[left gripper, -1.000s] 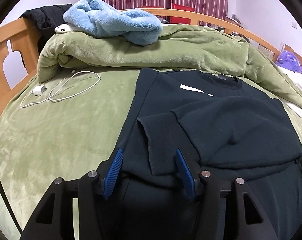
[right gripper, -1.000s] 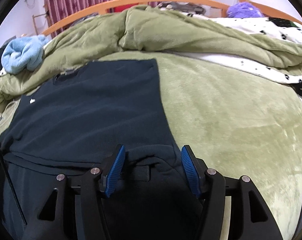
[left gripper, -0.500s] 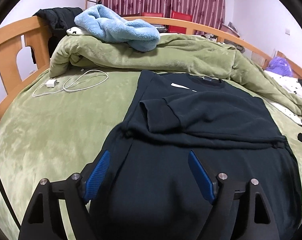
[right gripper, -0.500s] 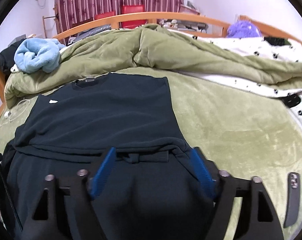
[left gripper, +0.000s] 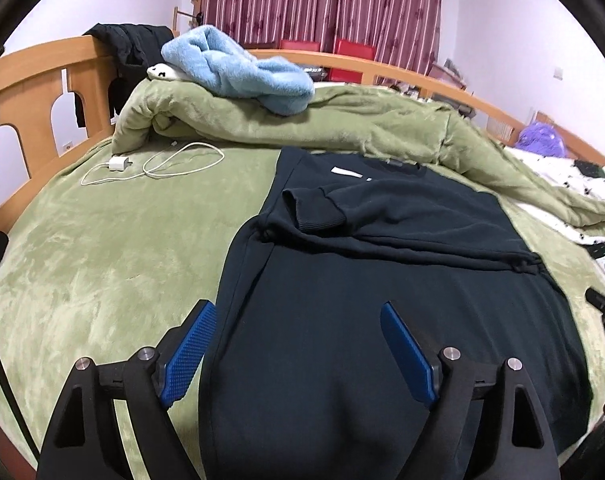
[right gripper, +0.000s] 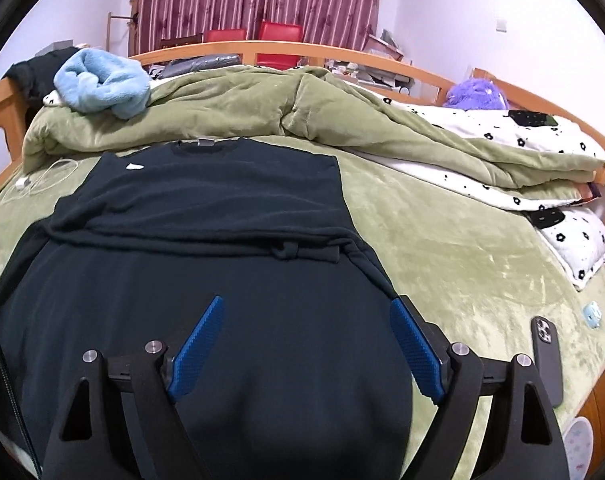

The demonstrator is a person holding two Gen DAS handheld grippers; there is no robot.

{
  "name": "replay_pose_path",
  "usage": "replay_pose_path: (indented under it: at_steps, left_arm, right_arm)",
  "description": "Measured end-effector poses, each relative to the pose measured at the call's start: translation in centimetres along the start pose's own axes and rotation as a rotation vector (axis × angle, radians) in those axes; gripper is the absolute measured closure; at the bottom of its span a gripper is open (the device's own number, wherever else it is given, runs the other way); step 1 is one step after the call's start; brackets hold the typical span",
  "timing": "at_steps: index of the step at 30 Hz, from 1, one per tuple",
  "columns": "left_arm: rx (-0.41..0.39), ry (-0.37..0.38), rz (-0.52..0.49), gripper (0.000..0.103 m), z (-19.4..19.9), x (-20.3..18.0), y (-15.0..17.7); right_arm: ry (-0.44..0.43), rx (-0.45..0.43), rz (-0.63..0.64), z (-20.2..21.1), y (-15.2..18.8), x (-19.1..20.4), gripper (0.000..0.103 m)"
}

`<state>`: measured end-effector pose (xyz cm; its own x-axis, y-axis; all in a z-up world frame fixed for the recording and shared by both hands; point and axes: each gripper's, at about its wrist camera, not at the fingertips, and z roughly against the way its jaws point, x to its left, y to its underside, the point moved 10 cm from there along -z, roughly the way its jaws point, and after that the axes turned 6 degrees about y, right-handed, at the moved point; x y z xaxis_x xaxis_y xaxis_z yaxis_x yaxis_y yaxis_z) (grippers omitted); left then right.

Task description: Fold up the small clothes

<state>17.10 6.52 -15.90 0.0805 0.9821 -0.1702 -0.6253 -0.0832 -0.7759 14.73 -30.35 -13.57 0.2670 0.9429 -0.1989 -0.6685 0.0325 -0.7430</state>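
A dark navy sweatshirt [left gripper: 382,288] lies flat on the green bed, collar at the far end, both sleeves folded across its chest. It also shows in the right wrist view [right gripper: 222,280]. A sleeve cuff [left gripper: 314,208] lies near its left edge. My left gripper [left gripper: 298,344] is open and empty above the sweatshirt's lower left part. My right gripper [right gripper: 306,344] is open and empty above its lower right part. The hem near both grippers is hidden below the frame.
A white charger and cable [left gripper: 150,164] lie on the green bedcover [left gripper: 102,260] at left. A rolled green quilt [left gripper: 342,120] with a light blue blanket [left gripper: 238,72] lies behind. A black phone [right gripper: 546,360] lies at right. A wooden bed rail [left gripper: 34,92] surrounds.
Both grippers have let go of the folded sleeves, opened wide and pulled back and up toward the sweatshirt's hem. The sleeves stay folded across the chest.
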Motion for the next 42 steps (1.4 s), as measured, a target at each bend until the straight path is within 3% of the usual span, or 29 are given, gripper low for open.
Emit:
replay_pose_path:
  at_steps: [6,18,20,24,30,35,42]
  left_arm:
    - [0.006,0.022,-0.013,0.019,1.0,-0.5,1.5]
    - [0.037,0.034,-0.022,0.021,3.6,0.0,5.2]
    - [0.048,0.043,-0.024,0.021,3.8,0.3,5.9]
    - [0.060,0.029,-0.025,0.021,4.0,1.6,7.7]
    - [0.093,0.038,-0.008,0.022,3.6,2.7,9.8]
    - [0.150,0.045,0.020,0.035,2.0,3.2,11.3]
    - [0.171,0.040,0.032,0.042,0.7,2.9,12.5]
  right_arm:
    - [0.019,0.023,-0.016,2.0,3.2,-1.5,0.019]
    - [-0.117,0.129,-0.101,2.7,9.9,-3.6,0.020]
    - [-0.117,0.140,-0.114,2.8,11.2,-3.9,0.026]
    - [-0.112,0.181,-0.098,2.4,12.7,-4.1,0.049]
    - [-0.130,0.219,-0.138,2.0,14.6,-5.1,0.053]
    - [-0.119,0.262,-0.119,0.5,15.5,-4.8,0.054]
    - [-0.127,0.287,-0.126,-0.3,16.2,-4.5,0.054]
